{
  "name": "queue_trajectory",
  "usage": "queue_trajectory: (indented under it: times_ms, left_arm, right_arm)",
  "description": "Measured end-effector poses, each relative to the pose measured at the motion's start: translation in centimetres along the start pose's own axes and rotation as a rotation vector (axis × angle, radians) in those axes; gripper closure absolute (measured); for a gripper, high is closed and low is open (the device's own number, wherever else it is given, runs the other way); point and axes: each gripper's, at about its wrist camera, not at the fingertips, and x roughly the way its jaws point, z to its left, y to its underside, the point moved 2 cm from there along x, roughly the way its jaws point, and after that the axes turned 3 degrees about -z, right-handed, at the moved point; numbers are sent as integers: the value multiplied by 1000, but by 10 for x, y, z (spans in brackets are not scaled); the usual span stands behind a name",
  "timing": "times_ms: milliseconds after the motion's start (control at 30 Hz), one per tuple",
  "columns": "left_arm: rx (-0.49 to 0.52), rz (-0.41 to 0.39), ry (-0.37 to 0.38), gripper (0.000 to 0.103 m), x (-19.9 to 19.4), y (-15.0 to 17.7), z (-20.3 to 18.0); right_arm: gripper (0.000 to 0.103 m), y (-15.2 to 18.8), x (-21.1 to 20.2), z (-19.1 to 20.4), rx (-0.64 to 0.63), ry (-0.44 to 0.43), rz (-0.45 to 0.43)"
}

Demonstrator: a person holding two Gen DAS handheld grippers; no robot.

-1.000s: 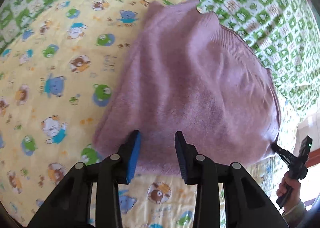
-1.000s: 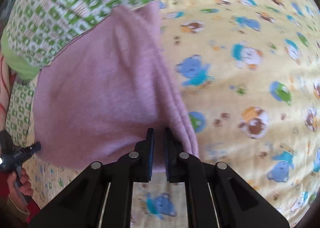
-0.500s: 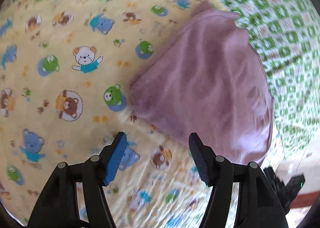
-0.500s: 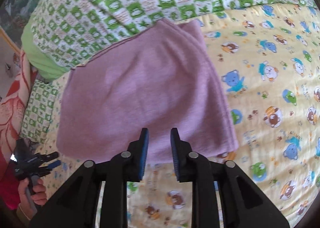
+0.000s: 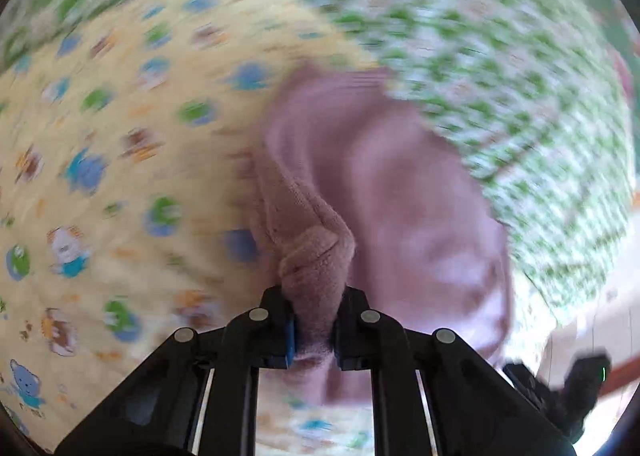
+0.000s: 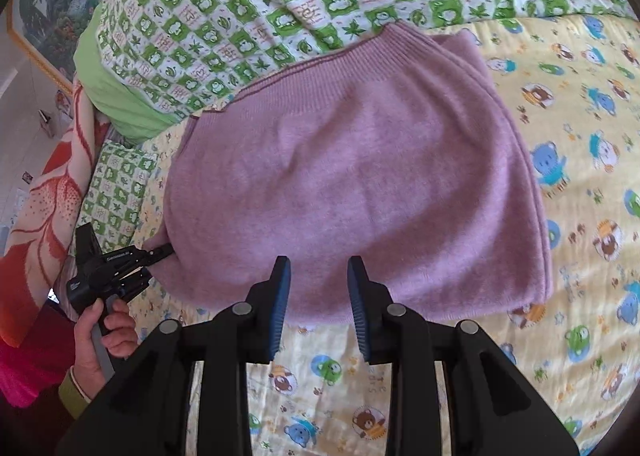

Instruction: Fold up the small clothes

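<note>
Half a second after hovering wide, our left claw (image 5: 314,330) now pinches the purple garment's (image 6: 352,180) lower-left corner, while our right claw (image 6: 318,308) has released and widened, so the next fold can begin.

The folded garment (image 6: 352,184) lies flat on the bear-print sheet (image 6: 592,216), directly ahead of the right gripper (image 6: 316,276), whose parted fingertips sit just over its near edge. Beyond the garment's far edge rises the checked quilt (image 6: 248,0), and off to the left of the fingers the left gripper (image 6: 160,252) touches the garment's near-left corner. From the left wrist, that corner is bunched between the left gripper's (image 5: 314,320) fingers, the rest of the garment running ahead and right, sheet to the left.
</note>
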Motion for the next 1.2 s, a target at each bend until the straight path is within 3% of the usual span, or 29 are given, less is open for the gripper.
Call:
queue_trajectory:
  times_ms: [100, 200, 233, 333, 533, 700, 833, 900, 1100, 1200]
  left_arm:
    - [108, 12, 107, 94, -4, 13, -57]
    - [205, 52, 146, 94, 13, 33, -103]
    - [227, 68, 142, 94, 19, 40, -111]
    - [219, 100, 135, 94, 36, 53, -115]
    - [130, 98, 74, 94, 42, 54, -86]
    - [66, 11, 15, 93, 8, 40, -50]
    - [-96, -19, -62, 92, -6, 27, 17]
    - [-189, -16, -58, 90, -7, 27, 44]
    - [-286, 14, -66, 70, -8, 37, 77]
    - [-300, 39, -36, 68, -10, 53, 84]
  right_arm:
    - [72, -22, 9, 5, -4, -47, 5]
    - [72, -48, 27, 15, -9, -132, 50]
    - [69, -57, 34, 19, -3, -164, 70]
    - [47, -81, 59, 36, -26, -208, 109]
    - [32, -108, 114, 90, -121, -296, 218]
    - [32, -115, 153, 133, -186, -319, 285]
    - [32, -113, 163, 164, -209, -366, 285]
    - [31, -113, 170, 179, -195, -409, 292]
    - [31, -113, 198, 225, -160, -486, 282]
    - [31, -110, 199, 233, -140, -506, 288]
